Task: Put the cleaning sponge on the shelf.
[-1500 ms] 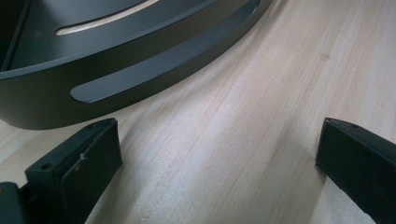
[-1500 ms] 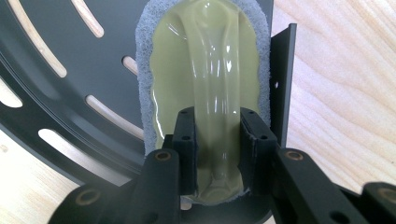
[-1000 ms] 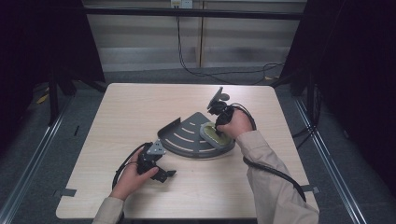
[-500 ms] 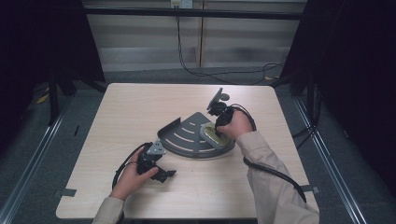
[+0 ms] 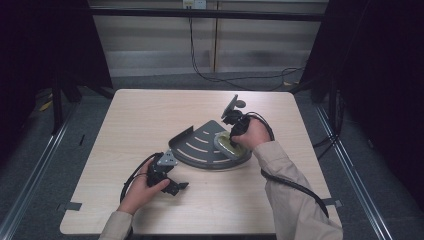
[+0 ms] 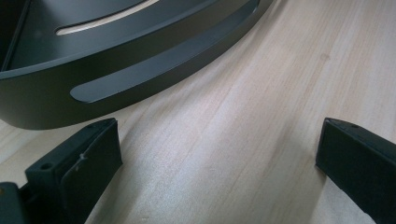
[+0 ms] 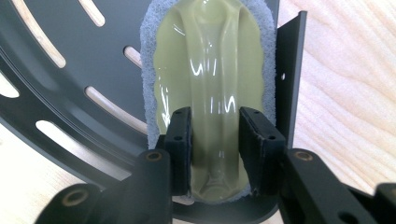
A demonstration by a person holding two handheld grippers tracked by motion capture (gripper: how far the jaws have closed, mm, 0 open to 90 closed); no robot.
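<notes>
Nothing has visibly moved since the earlier frames; both hands stay put. Table (image 5: pixel 150 115) carries dark slotted corner tray (image 5: pixel 200 147), cut off in both gripper views. Right gripper (image 7: pixel 214 140) clamps scrubber (image 7: pixel 210 84) lying in tray; its near end is hidden. Left gripper (image 6: pixel 217 154) jaws wide, empty, beside tray.

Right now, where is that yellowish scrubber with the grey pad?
The yellowish scrubber with grey pad lies inside the dark slotted corner tray, at its right end, gripped by the right gripper.
</notes>
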